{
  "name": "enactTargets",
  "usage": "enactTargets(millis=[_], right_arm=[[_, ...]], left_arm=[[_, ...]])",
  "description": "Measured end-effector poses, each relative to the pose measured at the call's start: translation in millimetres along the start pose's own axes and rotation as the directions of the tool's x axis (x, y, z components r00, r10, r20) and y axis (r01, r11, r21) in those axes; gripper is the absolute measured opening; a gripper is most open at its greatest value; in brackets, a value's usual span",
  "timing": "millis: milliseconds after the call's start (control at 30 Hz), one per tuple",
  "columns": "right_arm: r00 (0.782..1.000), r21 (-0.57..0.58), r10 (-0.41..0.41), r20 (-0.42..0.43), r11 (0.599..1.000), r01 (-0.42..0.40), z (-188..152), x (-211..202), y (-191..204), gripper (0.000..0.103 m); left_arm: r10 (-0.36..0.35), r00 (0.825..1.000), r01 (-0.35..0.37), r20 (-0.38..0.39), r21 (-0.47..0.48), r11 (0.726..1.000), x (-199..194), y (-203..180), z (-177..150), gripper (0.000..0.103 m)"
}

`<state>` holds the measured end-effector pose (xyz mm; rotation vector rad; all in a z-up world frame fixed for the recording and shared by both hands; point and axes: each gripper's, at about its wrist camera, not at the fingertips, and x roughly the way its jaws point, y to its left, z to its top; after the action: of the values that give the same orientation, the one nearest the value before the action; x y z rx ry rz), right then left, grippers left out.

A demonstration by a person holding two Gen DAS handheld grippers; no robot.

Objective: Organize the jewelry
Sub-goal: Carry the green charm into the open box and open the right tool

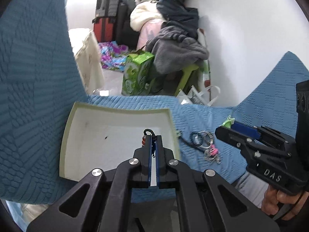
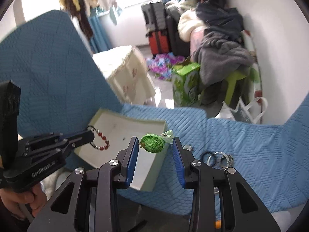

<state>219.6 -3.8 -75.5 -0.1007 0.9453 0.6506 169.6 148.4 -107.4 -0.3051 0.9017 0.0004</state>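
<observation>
Right wrist view: the right gripper (image 2: 155, 145) pinches a green hair clip (image 2: 153, 142) at centre frame; the white box (image 2: 123, 124) lies just left, where the left gripper (image 2: 90, 134) pinches a bracelet (image 2: 102, 141).

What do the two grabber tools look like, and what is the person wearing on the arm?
Both are black plastic. The left gripper and the right gripper each have two flat blue pads on black fingers, with round silver bolts at the joints. Each has a pistol-style handle. White letters mark their sides: one reads DAS, the other GenRobot. A grey sleeve shows at the right wrist.
</observation>
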Motion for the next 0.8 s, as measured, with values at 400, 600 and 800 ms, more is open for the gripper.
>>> enactTargets(millis=[400, 600, 800], right_arm=[[0.994, -0.007, 0.017, -0.112, 1.0, -0.018, -18, 81, 25, 0.033], [0.985, -0.053, 0.006, -0.175, 0.998, -0.015, -24, 106, 35, 0.033], [0.981, -0.05, 0.019, -0.195, 0.998, -0.029, -23, 114, 32, 0.034]], left_arm=[[-0.017, 0.993, 0.012, -0.118, -0.046, 0.999, 50, 60, -22, 0.002], [-0.022, 0.989, 0.014, -0.144, -0.06, 0.998, 65, 73, -30, 0.002], [-0.028, 0.991, 0.019, -0.13, -0.067, 0.998, 63, 76, -27, 0.003]])
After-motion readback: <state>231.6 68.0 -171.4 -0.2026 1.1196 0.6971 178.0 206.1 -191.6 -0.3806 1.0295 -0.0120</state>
